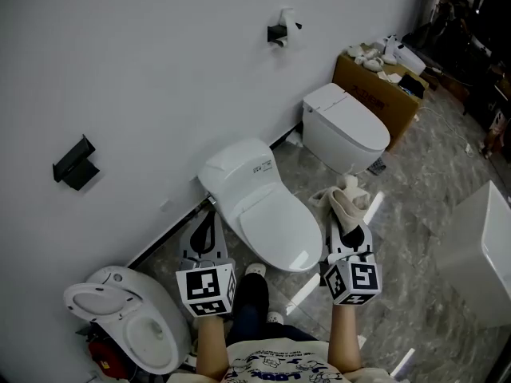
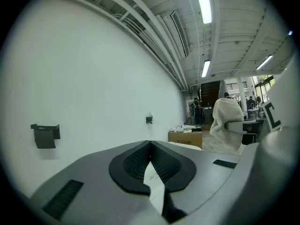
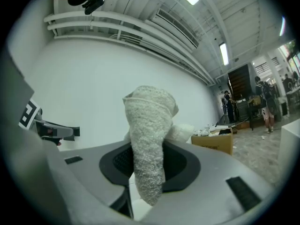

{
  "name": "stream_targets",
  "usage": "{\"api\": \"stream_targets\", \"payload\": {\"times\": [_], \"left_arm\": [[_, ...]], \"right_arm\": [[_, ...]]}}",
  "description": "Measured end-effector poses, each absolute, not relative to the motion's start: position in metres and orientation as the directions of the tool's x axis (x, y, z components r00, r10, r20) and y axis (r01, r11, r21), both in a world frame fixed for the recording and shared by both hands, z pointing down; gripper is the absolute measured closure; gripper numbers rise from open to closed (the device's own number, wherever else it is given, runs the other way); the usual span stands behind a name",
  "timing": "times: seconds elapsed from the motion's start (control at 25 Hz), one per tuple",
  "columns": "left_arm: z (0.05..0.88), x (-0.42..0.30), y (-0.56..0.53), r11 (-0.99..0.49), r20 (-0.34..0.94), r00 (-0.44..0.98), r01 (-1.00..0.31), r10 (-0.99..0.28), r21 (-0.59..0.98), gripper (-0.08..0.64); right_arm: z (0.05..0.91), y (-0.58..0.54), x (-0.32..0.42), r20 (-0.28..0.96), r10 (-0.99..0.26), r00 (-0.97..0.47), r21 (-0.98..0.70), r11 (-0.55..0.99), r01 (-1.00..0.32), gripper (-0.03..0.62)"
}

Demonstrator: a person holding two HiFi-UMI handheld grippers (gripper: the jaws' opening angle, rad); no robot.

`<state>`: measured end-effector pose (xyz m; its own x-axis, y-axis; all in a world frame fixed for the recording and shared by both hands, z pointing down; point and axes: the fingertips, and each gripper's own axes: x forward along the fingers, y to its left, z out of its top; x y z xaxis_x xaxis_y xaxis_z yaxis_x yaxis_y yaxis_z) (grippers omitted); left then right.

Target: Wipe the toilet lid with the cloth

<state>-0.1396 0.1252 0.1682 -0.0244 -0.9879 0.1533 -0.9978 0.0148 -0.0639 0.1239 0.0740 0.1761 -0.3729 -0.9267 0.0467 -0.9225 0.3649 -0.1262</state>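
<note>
Holding cloth clamped, right gripper hovers beside lid; left gripper closed, empty. Wiping pending: bring cloth onto lid.

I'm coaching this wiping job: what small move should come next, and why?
Probably swing the right gripper to its left and lower it until the cloth touches the toilet lid. Its jaws are shut on the cloth, but the cloth sits off the closed lid's right side, not on it.
</note>
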Motion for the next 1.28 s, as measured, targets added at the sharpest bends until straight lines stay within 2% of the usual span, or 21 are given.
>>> {"api": "stream_targets", "payload": {"times": [0.72, 1.28], "left_arm": [[0.219, -0.168, -0.110, -0.180, 0.225, 0.170, -0.983, -0.959, -0.025, 0.557], [0.311, -0.171, -0.194, -0.283, 0.370, 0.266, -0.959, -0.890, 0.009, 0.557]], "right_arm": [[0.232, -0.116, 0.085, 0.145, -0.957, -0.251, -0.116, 0.235, -0.965, 0.480], [0.325, -0.183, 0.054, 0.310, -0.921, -0.235, -0.114, 0.210, -0.971, 0.480]]}}
